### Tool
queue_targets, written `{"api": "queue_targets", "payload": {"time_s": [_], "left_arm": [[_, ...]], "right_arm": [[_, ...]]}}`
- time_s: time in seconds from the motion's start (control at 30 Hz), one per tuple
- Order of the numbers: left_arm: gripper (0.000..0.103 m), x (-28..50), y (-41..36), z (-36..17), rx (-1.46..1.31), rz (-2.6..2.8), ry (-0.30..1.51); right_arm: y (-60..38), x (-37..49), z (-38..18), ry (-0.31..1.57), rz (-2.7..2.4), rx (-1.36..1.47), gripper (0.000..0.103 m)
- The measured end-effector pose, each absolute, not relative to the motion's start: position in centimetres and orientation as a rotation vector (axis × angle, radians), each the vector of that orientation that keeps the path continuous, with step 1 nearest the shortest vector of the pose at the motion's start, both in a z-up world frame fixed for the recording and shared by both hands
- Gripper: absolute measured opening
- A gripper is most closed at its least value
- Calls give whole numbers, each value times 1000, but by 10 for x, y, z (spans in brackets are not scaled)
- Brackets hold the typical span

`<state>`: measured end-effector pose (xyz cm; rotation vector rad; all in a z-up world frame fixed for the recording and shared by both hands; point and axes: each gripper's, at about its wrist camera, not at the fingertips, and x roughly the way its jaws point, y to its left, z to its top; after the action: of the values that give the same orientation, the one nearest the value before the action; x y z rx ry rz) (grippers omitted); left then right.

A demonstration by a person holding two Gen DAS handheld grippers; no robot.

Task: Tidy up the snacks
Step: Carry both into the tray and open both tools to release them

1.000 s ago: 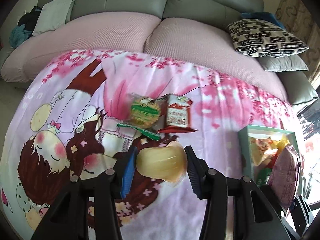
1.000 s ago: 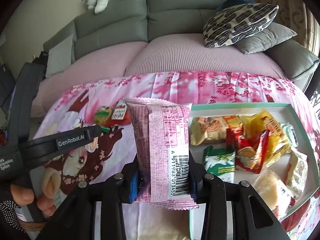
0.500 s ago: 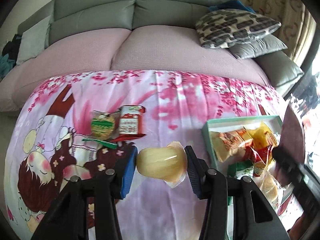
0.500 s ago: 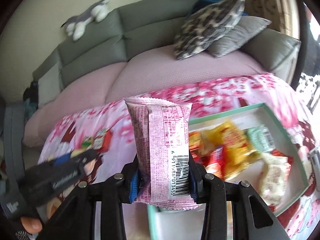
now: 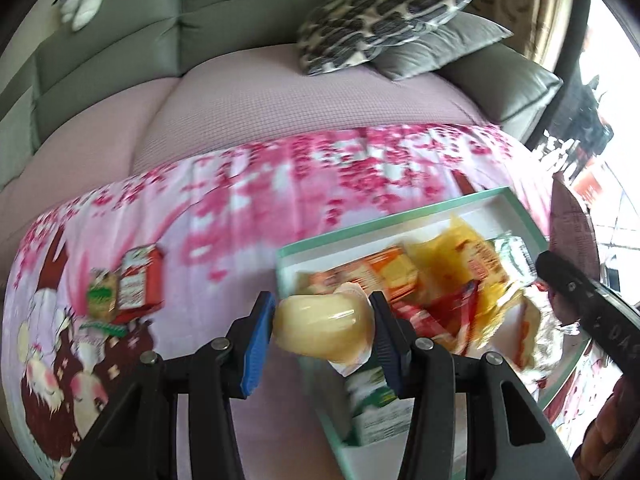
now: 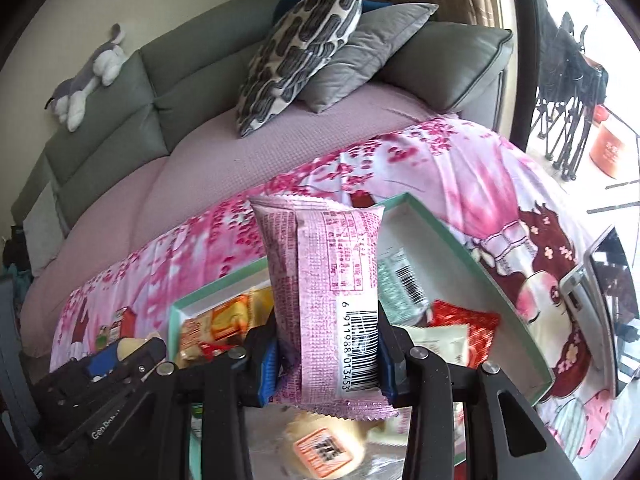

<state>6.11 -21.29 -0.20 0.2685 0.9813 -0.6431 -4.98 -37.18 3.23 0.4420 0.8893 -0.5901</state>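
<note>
Item 1, left gripper: your jaws are clenched on a pale yellow jelly cup, its long axis running across from pad to pad. The green-rimmed box lies just beyond and to the right of these jaws, its near-left corner directly under the cup.

Item 2, right gripper: your jaws are clenched on the lower part of a pink snack packet, long axis upright and pointing away from the jaws, barcode side facing the camera. The same box spreads beneath and beyond these jaws, so this hand judges as the one more fully over it; the open white floor lies ahead and to the right of the packet.

Item 3, box contents: orange, yellow, red and green packets, loosely piled; edges blurred.

Item 4, still outside the box: a red packet and a green-topped packet, well to the left of your left jaws.

Item 5, surface: a pink cartoon-print cloth covers the table.

Item 6, room: a grey sofa beyond with a patterned cushion, a grey cushion and a plush toy on its back.
</note>
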Motion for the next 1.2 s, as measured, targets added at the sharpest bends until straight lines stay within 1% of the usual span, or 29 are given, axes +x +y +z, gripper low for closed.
{"api": "queue_targets", "payload": {"time_s": [0.27, 0.57, 0.6, 0.63, 0.7, 0.83, 0.97, 1.0, 1.07, 1.1, 1.17, 1.2], "left_arm": [[49, 50, -256, -15, 286, -720, 1010], [50, 43, -272, -18, 289, -746, 1011], [52, 43, -270, -18, 284, -745, 1015], [55, 44, -269, -17, 278, -740, 1015], [57, 44, -265, -13, 270, -739, 1004], [70, 43, -254, -3, 242, -737, 990], [73, 44, -238, 7, 206, -712, 983], [75, 45, -233, 10, 196, -702, 981], [81, 48, -223, 15, 172, -677, 973], [81, 49, -218, 16, 164, -664, 971], [82, 53, -207, 18, 151, -621, 971], [82, 55, -202, 17, 147, -601, 972]], "right_arm": [[-397, -58, 20, 923, -639, 467, 42], [-400, -57, 12, 950, -618, 480, 45], [-401, -56, 12, 950, -612, 485, 49], [-401, -56, 12, 951, -609, 488, 53], [-401, -57, 13, 949, -603, 492, 61], [-402, -59, 17, 941, -604, 502, 66], [-403, -61, 21, 937, -599, 514, 74], [-403, -61, 21, 937, -596, 512, 77], [-401, -61, 23, 938, -592, 506, 82], [-400, -60, 23, 938, -587, 503, 84], [-398, -59, 24, 941, -579, 493, 90], [-397, -59, 24, 939, -579, 488, 97]]}}
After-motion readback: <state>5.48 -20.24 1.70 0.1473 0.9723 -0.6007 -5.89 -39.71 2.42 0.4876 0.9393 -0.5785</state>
